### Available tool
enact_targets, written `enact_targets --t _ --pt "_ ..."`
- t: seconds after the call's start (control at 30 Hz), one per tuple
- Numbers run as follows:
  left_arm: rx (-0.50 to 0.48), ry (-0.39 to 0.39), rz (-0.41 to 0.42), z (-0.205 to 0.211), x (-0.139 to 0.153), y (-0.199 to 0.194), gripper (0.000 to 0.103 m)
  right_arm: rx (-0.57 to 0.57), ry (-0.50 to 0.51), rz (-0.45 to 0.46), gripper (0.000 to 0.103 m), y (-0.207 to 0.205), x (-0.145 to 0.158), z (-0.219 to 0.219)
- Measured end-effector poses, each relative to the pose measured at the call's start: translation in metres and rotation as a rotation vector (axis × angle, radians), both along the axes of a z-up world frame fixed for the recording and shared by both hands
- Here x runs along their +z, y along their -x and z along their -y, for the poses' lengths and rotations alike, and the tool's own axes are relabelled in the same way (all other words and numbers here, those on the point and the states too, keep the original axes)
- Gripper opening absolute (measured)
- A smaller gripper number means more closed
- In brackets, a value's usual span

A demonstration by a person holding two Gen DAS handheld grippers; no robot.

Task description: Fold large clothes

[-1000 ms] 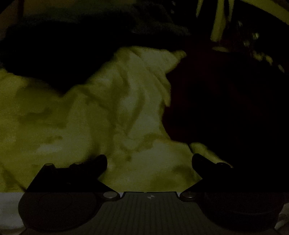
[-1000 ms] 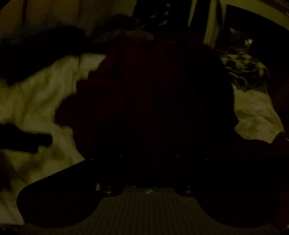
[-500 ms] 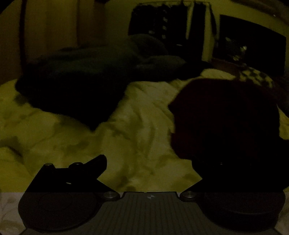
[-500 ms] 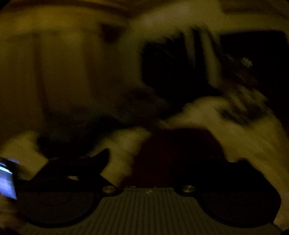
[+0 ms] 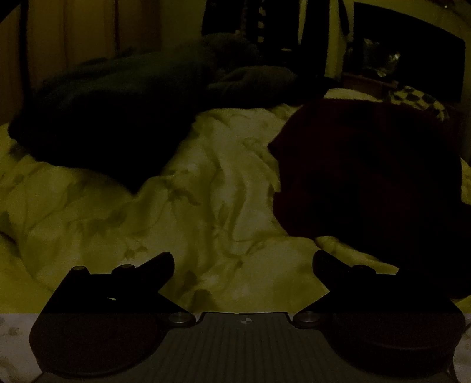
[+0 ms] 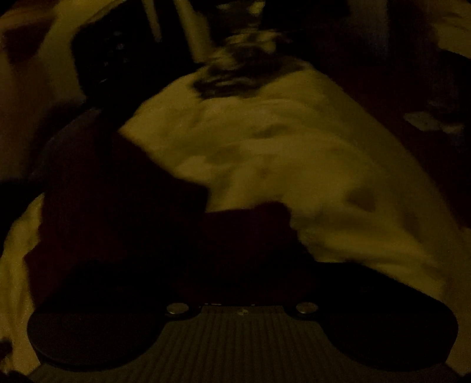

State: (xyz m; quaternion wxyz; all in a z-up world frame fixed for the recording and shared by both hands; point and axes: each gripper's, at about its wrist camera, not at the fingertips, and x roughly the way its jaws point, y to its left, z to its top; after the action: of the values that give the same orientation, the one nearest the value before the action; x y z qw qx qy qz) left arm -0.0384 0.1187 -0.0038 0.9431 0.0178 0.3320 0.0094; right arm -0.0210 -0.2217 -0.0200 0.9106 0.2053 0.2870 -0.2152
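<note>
A: Where's the garment?
B: Dark red garment (image 5: 368, 182) lies bunched on the bed, right side of the left wrist view, on the pale crumpled duvet (image 5: 206, 206). In the right wrist view it fills the near left and runs in under the tool.

A: Left gripper?
B: Left gripper (image 5: 243, 265) hangs over bare duvet, fingers (image 5: 159, 265) spread wide, nothing between them. The right finger's tip sits close to the garment's near edge; contact not clear.

A: Right gripper?
B: Right gripper (image 6: 226, 282) is lost in black, frame dim and blurred. Its jaws are closing. Dark red cloth covers that spot, but I cannot tell whether the pads are pinching it.

A: Anything else on the bed?
B: Big dark green blanket or garment (image 5: 112, 103) heaped far left, well apart from the red one, with duvet between. Checkered cloth (image 5: 418, 100) at far right, just behind the red pile. Hanging dark clothes (image 5: 259, 26) by the far wall.
</note>
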Motion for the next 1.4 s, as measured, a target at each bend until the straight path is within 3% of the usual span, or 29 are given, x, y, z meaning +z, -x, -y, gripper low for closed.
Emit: enact_targets --t 0.07,0.13,0.17,0.23,0.33,0.5,0.6,0.67,0.7,0.8,0.9,0.93,1.0,1.1,1.2,1.3,1.4 --pt "0.009 0.006 0.008 -0.002 0.002 0.002 0.103 0.025 -0.107 0.076 0.013 0.01 0.008 0.002" --pt "0.021 0.014 0.018 -0.005 0.007 0.004 0.103 0.127 -0.281 0.214 0.012 0.029 0.024 -0.005" --pt "0.03 0.021 0.027 -0.008 0.012 0.006 0.103 0.184 -0.293 0.253 0.012 0.036 0.036 -0.015" --pt "0.044 0.044 0.052 -0.014 0.023 0.011 0.103 0.366 -0.307 0.358 0.009 0.049 0.066 -0.046" --pt "0.076 0.042 0.124 -0.03 0.051 0.024 0.103 0.656 -0.505 0.482 0.009 0.067 0.104 -0.092" --pt "0.191 -0.043 0.271 -0.072 0.103 0.046 0.103 1.116 -0.681 0.457 0.008 0.087 0.127 -0.161" --pt "0.221 -0.002 0.29 -0.096 0.118 0.055 0.103 1.306 -0.741 0.241 0.016 0.086 0.112 -0.209" --pt "0.217 0.042 0.268 -0.107 0.118 0.057 0.103 1.306 -0.662 0.123 0.055 0.084 0.094 -0.231" --pt "0.211 0.066 0.251 -0.111 0.116 0.057 0.103 1.302 -0.634 0.056 0.06 0.08 0.083 -0.238" --pt "0.165 0.136 0.179 -0.117 0.105 0.058 0.103 1.183 -0.652 -0.019 0.06 0.065 0.063 -0.222" --pt "0.098 0.158 0.14 -0.112 0.097 0.061 0.103 1.025 -0.655 0.071 0.067 0.053 0.072 -0.186" --pt "0.06 0.163 0.128 -0.108 0.096 0.062 0.103 0.983 -0.639 0.105 0.076 0.052 0.075 -0.173" --pt "-0.029 0.172 0.093 -0.099 0.094 0.068 0.103 0.862 -0.56 0.183 0.086 0.046 0.077 -0.144" --pt "-0.131 0.197 0.059 -0.092 0.092 0.087 0.103 0.695 -0.389 0.209 0.086 0.045 0.078 -0.111" --pt "-0.176 0.234 0.039 -0.099 0.097 0.112 0.103 0.645 -0.322 0.208 0.086 0.042 0.065 -0.1" --pt "-0.211 0.266 0.033 -0.11 0.107 0.136 0.103 0.621 -0.316 0.207 0.086 0.033 0.048 -0.099" --pt "-0.278 0.299 -0.024 -0.112 0.114 0.148 0.103 0.582 -0.329 0.201 0.088 0.018 0.044 -0.11"
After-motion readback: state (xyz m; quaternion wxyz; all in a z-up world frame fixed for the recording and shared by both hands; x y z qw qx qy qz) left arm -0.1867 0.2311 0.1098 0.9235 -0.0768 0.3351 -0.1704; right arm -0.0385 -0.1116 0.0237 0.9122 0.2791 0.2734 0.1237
